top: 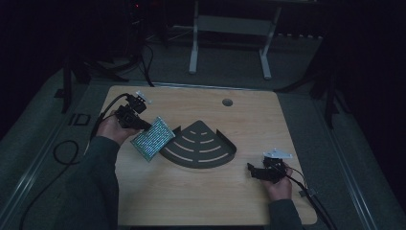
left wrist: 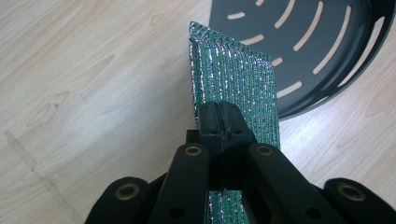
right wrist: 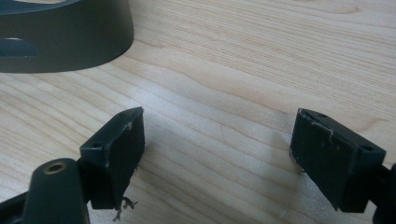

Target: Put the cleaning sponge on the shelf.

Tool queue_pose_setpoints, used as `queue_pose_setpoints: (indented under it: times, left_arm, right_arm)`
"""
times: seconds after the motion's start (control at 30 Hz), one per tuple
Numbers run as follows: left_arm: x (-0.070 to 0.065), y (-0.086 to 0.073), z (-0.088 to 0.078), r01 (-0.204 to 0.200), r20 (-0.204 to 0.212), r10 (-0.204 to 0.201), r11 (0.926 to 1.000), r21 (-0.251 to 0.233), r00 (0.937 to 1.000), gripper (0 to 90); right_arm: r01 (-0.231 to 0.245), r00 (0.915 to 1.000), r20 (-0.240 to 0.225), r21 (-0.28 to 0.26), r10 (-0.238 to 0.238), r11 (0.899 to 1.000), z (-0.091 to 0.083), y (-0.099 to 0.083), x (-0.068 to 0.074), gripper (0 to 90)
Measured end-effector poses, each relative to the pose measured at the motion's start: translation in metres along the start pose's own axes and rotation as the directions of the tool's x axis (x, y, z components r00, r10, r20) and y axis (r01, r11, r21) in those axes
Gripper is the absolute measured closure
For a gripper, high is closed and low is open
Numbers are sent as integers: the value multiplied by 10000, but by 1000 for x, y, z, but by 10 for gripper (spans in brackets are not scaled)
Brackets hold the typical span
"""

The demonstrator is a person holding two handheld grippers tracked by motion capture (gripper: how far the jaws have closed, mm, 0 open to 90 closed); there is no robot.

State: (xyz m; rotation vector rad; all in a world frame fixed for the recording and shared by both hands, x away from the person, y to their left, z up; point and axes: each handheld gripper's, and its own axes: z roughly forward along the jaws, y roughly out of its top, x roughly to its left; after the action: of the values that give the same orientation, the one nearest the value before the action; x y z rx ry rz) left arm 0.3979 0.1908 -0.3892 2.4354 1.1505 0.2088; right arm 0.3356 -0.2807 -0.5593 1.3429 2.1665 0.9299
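Forearms in dark sleeves enter the high view from the bottom edge. Left gripper [top: 135, 122] holds a flat, glittering green-and-silver pad [top: 152, 138] by one corner, tilted, just off the left edge of the dark quarter-round slotted tray [top: 225, 155]. Right gripper [top: 258, 171] rests low on the light wooden table [top: 191, 201], near the tray's right corner. A round hole [top: 227, 102] sits near the table's far edge. No legible writing.

Left gripper view: black jaws pressed together on the pad [left wrist: 233, 79], which stands on edge; its weave is ribbed, metallic. Tray [left wrist: 336, 51] beyond: matte, curved slots, raised rim.

Right gripper view: fingers [right wrist: 116, 149] well apart, nothing between them, over bare wood grain. Tray wall [right wrist: 70, 42] upper left, smooth and dark.
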Motion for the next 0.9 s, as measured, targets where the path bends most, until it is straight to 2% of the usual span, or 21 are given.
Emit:
queue_pose_setpoints:
  times: [0.63,0.9]
  left_arm:
    - [-10,19,12,-412,-82,414,9989,235,9991,900]
    - [-16,32,19,-587,-125,590,9980,220,9982,900]
  right_arm:
    - [-22,10000,2,13,22,10000,0,0,0,175]
    - [-30,10000,-1,17,30,10000,0,0,0,175]
